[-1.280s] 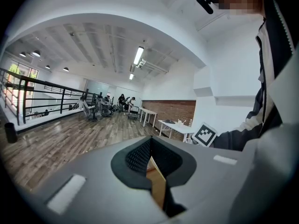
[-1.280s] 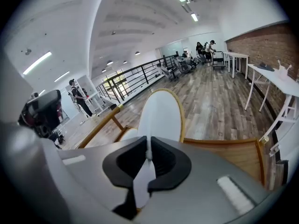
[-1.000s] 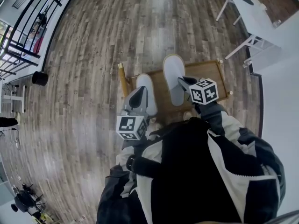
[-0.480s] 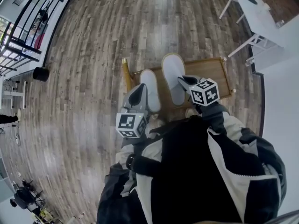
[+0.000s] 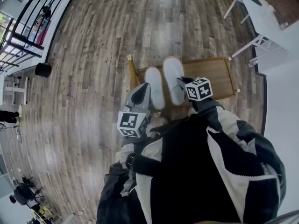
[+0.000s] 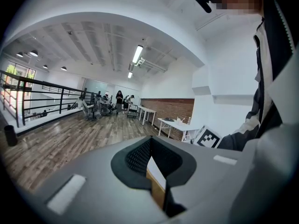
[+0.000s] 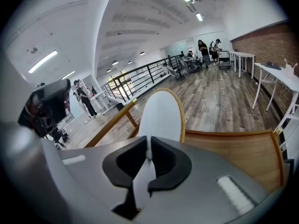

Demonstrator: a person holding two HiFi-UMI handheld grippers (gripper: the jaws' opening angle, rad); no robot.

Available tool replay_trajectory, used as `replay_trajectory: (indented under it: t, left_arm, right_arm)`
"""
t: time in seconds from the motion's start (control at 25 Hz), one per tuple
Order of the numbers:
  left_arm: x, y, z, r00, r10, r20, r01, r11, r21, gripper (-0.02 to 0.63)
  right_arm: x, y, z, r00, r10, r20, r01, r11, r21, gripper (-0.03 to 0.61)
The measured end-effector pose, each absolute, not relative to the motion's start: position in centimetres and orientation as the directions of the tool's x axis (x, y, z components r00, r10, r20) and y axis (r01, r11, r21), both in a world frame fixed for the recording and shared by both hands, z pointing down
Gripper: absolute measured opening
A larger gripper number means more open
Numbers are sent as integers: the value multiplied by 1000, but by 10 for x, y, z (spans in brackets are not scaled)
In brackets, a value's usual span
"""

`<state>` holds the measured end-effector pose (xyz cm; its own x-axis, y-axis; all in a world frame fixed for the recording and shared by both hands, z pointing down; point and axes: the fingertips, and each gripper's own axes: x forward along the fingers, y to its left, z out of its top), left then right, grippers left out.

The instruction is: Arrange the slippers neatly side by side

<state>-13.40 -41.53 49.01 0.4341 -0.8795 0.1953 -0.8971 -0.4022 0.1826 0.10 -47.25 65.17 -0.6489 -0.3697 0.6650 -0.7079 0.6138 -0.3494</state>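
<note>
Two white slippers lie toes away from me on a low wooden table. In the head view the left slipper sits close beside the right slipper, whose toe reaches a little farther. My right gripper is shut on the right slipper's heel edge; in the right gripper view that slipper runs straight out from the jaws over the table. My left gripper is shut, just left of the left slipper's heel half. A white sliver of slipper shows below its closed jaws.
The wooden table has a raised rail along its left side. A white desk stands at the back right and a black bin at the left by a black railing. Plank floor lies all around.
The right gripper has come down with the right slipper, which now looks smaller and lies next to the left one. The left gripper and left slipper have stayed put.
</note>
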Motion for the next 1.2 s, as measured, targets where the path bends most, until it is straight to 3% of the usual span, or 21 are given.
replay_trajectory:
  t: [0.36,1.2]
  left_arm:
    - [-141,-410,486,449,-871,199,-892,-423,160,17]
    - [-174,-390,494,381,-891,245,-924,-356,139,17]
  right_arm:
    - [-5,-488,728,-531,-316,786,-762,583,-280,24]
    - [-4,-495,794,-405,-257,878,-796,571,-200,33]
